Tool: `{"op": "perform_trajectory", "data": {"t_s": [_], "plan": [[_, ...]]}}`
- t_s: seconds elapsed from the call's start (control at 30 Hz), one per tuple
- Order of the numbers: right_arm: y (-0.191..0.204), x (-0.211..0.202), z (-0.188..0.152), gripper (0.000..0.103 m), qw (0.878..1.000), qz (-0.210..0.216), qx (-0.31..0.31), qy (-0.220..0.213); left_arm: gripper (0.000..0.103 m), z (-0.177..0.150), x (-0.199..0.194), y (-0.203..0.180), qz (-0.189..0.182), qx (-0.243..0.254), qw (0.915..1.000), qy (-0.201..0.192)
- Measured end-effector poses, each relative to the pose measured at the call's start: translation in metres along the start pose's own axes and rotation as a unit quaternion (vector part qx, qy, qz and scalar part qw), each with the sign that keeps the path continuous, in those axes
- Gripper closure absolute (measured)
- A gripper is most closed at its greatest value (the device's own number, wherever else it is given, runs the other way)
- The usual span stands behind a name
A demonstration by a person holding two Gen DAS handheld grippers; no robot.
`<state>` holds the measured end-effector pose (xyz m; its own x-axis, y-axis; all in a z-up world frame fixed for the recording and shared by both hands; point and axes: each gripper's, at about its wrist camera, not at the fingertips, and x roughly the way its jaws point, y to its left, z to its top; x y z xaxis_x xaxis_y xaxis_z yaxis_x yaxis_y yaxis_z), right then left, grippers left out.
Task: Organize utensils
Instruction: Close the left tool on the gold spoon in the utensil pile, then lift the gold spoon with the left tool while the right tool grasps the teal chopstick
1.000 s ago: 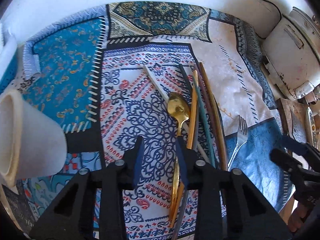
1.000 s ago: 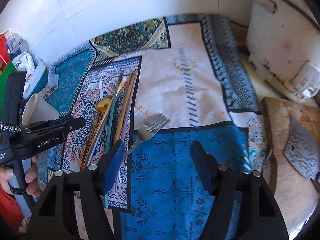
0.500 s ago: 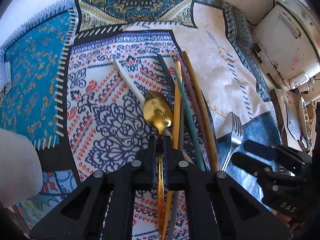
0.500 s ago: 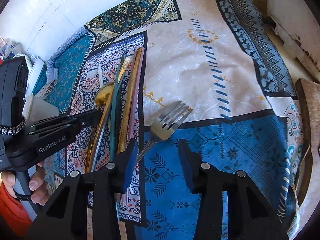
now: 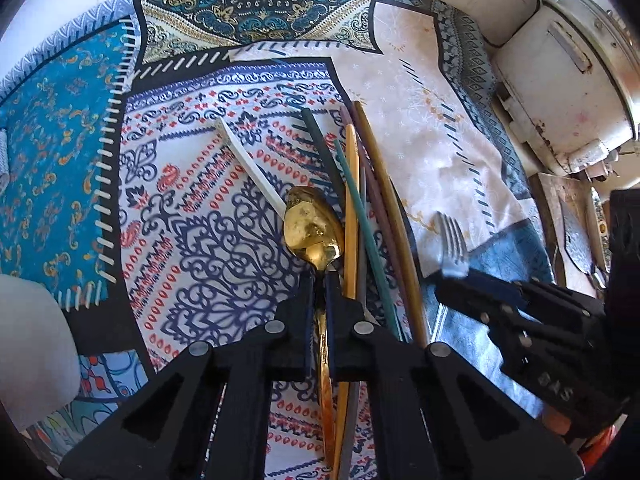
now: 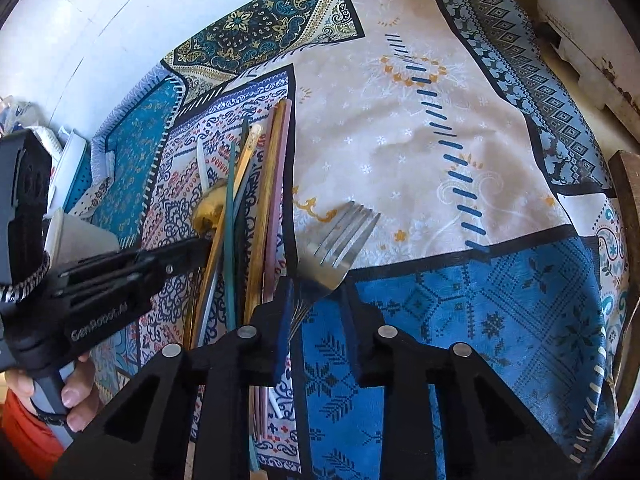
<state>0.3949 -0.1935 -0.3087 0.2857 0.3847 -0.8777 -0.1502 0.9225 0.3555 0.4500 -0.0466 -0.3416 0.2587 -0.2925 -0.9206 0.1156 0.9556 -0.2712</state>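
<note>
Left tool [image 5: 319, 280] is clamping the gold spoon's [image 5: 312, 232] neck on the patterned table [image 5: 432, 128] | chopsticks [image 5: 384, 216] are lying just beside the spoon at its 3 o'clock | right tool [image 6: 316, 300] is closing its jaws around the fork's [image 6: 340, 240] handle, one pad not yet touching | a hand [image 6: 76, 392] is gripping the left tool at 8 o'clock

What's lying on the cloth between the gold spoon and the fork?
A bundle of chopsticks in mixed colours lies between the gold spoon and the fork, running alongside both. The left wrist view shows it best.
</note>
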Motion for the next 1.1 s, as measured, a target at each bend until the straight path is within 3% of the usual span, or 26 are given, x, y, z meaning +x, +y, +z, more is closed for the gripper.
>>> {"op": "perform_trajectory", "data": {"t_s": [0.2,0.37,0.67,0.8,1.1], "plan": [[0.007,0.003,0.002,0.094,1.000,0.012,-0.012,-0.005,0.099,-0.007,-0.009,0.001,-0.002,-0.005,0.9999,-0.010],[0.009,0.002,0.003,0.096,1.000,0.016,-0.012,-0.007,0.099,-0.013,-0.022,0.001,-0.002,-0.006,0.9997,-0.025],[0.014,-0.011,0.002,0.097,0.999,0.010,-0.026,-0.025,0.100,-0.025,-0.050,0.003,0.005,-0.019,0.9981,-0.058],[0.018,-0.007,0.003,0.097,0.999,-0.012,-0.035,-0.014,0.100,-0.027,-0.060,0.002,0.009,-0.020,0.9973,-0.070],[0.020,0.005,0.004,0.092,0.999,-0.011,-0.026,0.014,0.100,-0.034,-0.076,0.005,0.007,-0.025,0.9960,-0.086]]}}
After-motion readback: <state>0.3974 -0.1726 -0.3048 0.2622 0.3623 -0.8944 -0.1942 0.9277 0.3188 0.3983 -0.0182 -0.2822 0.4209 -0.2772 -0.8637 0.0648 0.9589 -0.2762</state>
